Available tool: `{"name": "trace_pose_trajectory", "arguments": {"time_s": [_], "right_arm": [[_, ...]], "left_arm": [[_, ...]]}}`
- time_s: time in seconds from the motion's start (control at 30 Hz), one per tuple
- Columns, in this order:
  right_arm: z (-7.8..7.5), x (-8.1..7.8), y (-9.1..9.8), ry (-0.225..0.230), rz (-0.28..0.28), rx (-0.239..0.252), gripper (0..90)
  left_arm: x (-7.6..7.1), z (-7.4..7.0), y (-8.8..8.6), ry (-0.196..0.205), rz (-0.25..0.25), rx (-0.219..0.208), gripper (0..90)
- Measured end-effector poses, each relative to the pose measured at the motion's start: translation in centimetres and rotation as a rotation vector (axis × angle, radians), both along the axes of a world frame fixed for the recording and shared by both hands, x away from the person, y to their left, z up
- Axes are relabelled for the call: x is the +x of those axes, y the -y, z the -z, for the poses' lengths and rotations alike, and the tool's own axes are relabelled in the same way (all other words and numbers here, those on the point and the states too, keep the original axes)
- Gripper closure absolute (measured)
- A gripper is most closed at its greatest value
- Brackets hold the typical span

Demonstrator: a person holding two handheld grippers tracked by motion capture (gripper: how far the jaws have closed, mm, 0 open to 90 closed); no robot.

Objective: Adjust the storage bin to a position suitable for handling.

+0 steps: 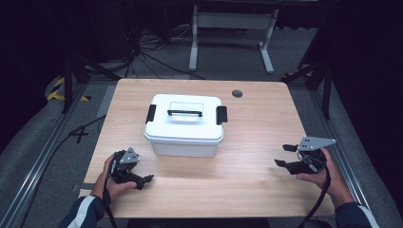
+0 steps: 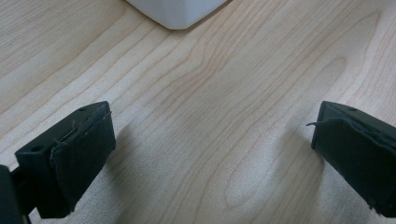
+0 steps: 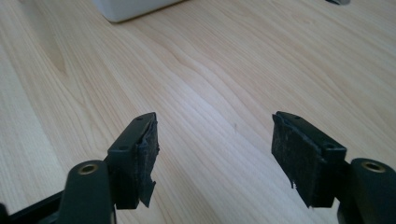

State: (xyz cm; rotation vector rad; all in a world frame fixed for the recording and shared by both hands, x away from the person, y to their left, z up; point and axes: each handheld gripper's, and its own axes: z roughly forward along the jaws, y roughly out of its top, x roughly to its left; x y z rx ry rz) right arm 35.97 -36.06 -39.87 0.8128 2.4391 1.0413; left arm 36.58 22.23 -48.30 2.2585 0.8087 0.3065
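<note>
A white plastic box [image 1: 184,124] with a lid, a black handle [image 1: 184,113] and two black side latches stands at the middle of the wooden table [image 1: 247,180]. My left gripper [image 1: 145,179] rests low at the front left, open and empty, its jaws wide apart over bare wood [image 2: 205,140]; a corner of the box [image 2: 175,11] lies ahead. At the front right, my right gripper [image 1: 284,155] is also open with nothing between its pads, pointing left toward the box [image 3: 126,9].
A round grey cable grommet [image 1: 237,93] sits near the table's far edge. Beyond the table stand a white desk frame [image 1: 232,33] and loose cables [image 1: 142,52] on the grey floor. Metal rails run along both sides.
</note>
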Motion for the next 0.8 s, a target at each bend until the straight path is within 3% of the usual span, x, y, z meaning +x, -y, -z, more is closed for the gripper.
{"name": "trace_pose_trajectory", "arguments": {"time_s": [0.2,0.8], "right_arm": [[-1.7,1.0,-1.6,0.026,-0.028,-0.029,32.6],[-8.2,4.6,-8.6,0.096,-0.188,-0.113,36.2]], "left_arm": [[0.0,0.0,0.0,0.000,0.000,-0.001,0.1],[0.0,0.0,0.0,-0.001,0.003,0.001,0.1]]}}
